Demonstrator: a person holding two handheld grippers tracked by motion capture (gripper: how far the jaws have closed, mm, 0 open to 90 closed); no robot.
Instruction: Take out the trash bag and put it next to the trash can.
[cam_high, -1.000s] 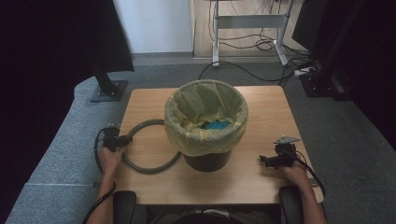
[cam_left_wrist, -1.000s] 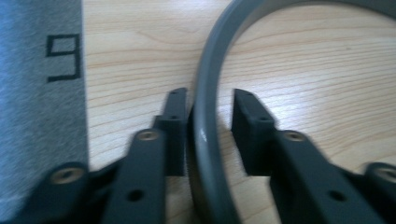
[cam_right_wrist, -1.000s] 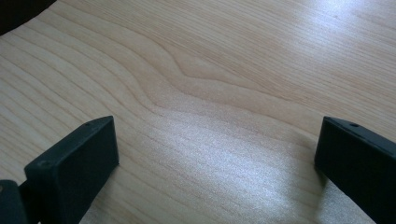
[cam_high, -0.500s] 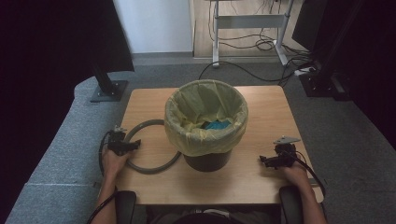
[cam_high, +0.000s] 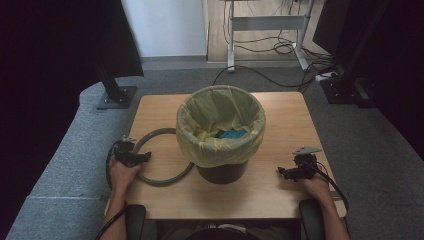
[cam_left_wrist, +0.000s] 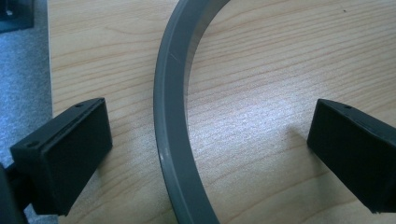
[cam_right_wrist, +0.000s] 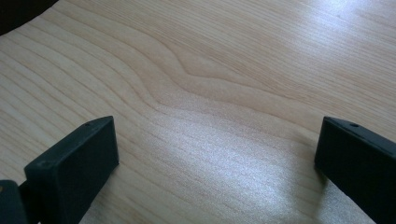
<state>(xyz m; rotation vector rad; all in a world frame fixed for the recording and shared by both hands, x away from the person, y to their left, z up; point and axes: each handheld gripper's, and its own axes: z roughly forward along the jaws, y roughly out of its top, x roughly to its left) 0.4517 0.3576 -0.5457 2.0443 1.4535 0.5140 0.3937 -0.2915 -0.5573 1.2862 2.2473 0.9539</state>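
A dark bin (cam_high: 222, 171) lined with a yellow bag (cam_high: 200, 142) stands mid-table, with something blue (cam_high: 231, 134) inside it. A grey ring (cam_high: 161, 181) lies flat on the wood to its left, reaching the bin's base. My left gripper (cam_high: 139, 158) sits at the ring's left side. In the left gripper view, my left gripper (cam_left_wrist: 212, 128) has just been opening; its jaws stand wide, the ring's rim (cam_left_wrist: 170, 116) runs between them, and neither pad touches it. My right gripper (cam_high: 286, 173) rests near the front right, and in its own view my right gripper (cam_right_wrist: 217, 140) is open over bare wood.
The wooden table (cam_high: 280, 115) has free wood behind and to the right of the bin. Its left edge lies close beside my left gripper, with grey carpet (cam_high: 65, 165) below. A monitor stand's base (cam_high: 116, 96) and a desk frame (cam_high: 265, 22) with cables stand beyond the table.
The left hand has shifted slightly toward the ring and now sits at its rim. The ring, the bin and the right gripper stay where they were.
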